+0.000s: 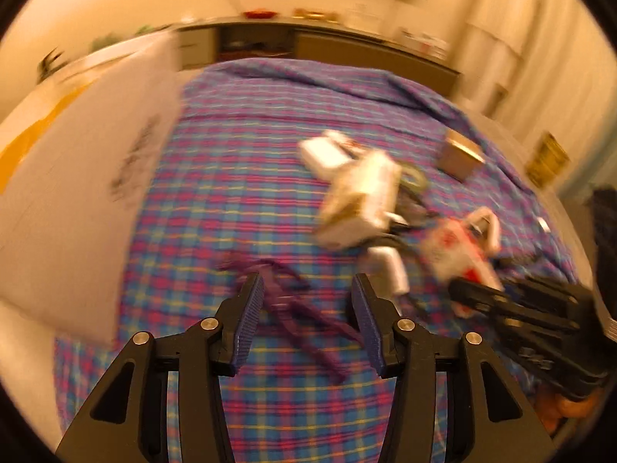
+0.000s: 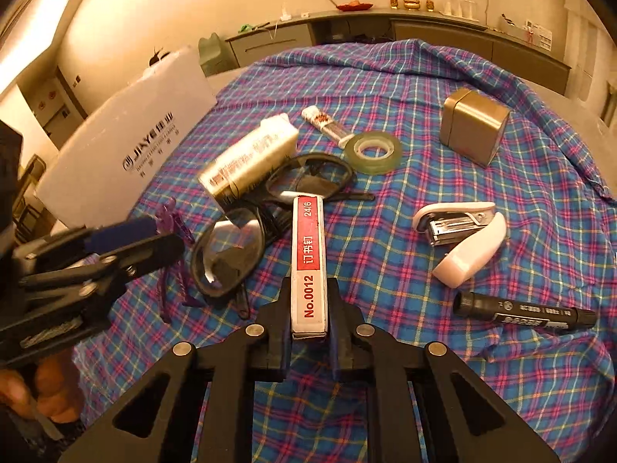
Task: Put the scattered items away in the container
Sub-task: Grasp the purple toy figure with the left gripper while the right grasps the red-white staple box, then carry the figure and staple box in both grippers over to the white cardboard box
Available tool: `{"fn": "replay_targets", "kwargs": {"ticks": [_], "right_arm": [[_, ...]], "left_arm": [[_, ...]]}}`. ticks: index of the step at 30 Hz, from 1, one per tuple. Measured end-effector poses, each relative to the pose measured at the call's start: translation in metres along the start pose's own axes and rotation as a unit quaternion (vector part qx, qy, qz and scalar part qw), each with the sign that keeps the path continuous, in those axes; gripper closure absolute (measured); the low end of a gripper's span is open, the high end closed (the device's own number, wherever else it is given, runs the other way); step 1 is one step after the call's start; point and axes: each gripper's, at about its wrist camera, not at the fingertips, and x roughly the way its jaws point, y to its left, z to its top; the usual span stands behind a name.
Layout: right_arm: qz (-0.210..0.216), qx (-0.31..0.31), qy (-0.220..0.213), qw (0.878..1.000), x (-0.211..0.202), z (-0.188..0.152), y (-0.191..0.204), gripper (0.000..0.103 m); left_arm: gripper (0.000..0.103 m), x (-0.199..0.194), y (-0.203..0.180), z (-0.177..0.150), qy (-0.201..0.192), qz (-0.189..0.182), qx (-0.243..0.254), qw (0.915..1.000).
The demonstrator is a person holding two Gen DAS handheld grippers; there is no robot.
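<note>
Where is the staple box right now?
In the right wrist view, the staple box sits bottom centre, clamped in the right gripper, with the glasses on its left.

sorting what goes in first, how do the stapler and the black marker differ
The stapler is white and bulky, the marker black and slim. The stapler lies hinged open, its metal staple channel showing, while the marker is one straight stick with its cap on. The stapler lies farther from the right tool's camera than the marker. Both rest loose on the checked cloth, untouched by either tool.
</note>
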Motion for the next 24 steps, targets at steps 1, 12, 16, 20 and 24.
{"fn": "replay_targets", "kwargs": {"ticks": [1,12,16,20,24], "right_arm": [[0.003,0.004,-0.002,1.0,-0.003,0.0,-0.001,0.087],[0.045,0.02,0.0,0.999,-0.013,-0.002,0.003,0.087],[0.052,0.02,-0.006,0.998,-0.018,-0.001,0.004,0.087],[0.054,0.023,-0.013,0.998,-0.023,-0.001,0.004,0.087],[0.058,0.017,-0.026,0.998,-0.03,0.0,0.009,0.087]], "left_arm": [[0.052,0.0,0.007,0.001,0.004,-0.006,-0.015,0.9999],[0.043,0.04,-0.015,-0.004,0.025,0.035,0.019,0.9989],[0.051,0.038,-0.012,-0.002,0.013,0.025,0.012,0.9995],[0.051,0.02,-0.005,0.002,-0.01,0.013,0.005,0.9998],[0.051,-0.002,-0.004,0.005,-0.036,0.009,0.01,0.9992]]}}
